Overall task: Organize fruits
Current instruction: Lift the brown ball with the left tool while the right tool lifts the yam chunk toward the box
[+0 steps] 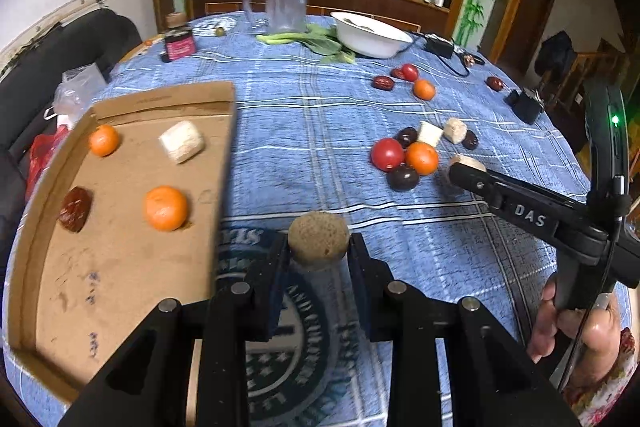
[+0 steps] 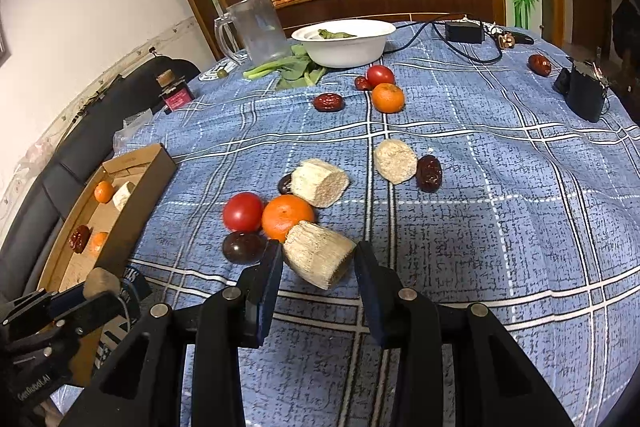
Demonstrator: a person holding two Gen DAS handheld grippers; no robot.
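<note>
Fruits lie scattered on the blue checked cloth of the counter (image 2: 500, 187), while a cardboard tray (image 1: 120, 267) at its left edge holds two small oranges, a red date (image 1: 75, 203) and a pale cane chunk (image 1: 182, 141). The left gripper (image 1: 318, 247) pinches a round brownish cane piece (image 1: 319, 239) between its pads, just right of the tray's near wall. The right gripper (image 2: 318, 263), its handle in a person's hand (image 1: 576, 331), has its jaws closed in on a pale cane segment (image 2: 318, 259), which lies tilted between the pads, both touching it. That segment touches an orange (image 2: 287, 217); a tomato (image 2: 243, 211) and a dark plum (image 2: 242, 247) sit just left. Farther back stand a white bowl (image 2: 344, 41) and a clear pitcher (image 2: 256, 27).
</note>
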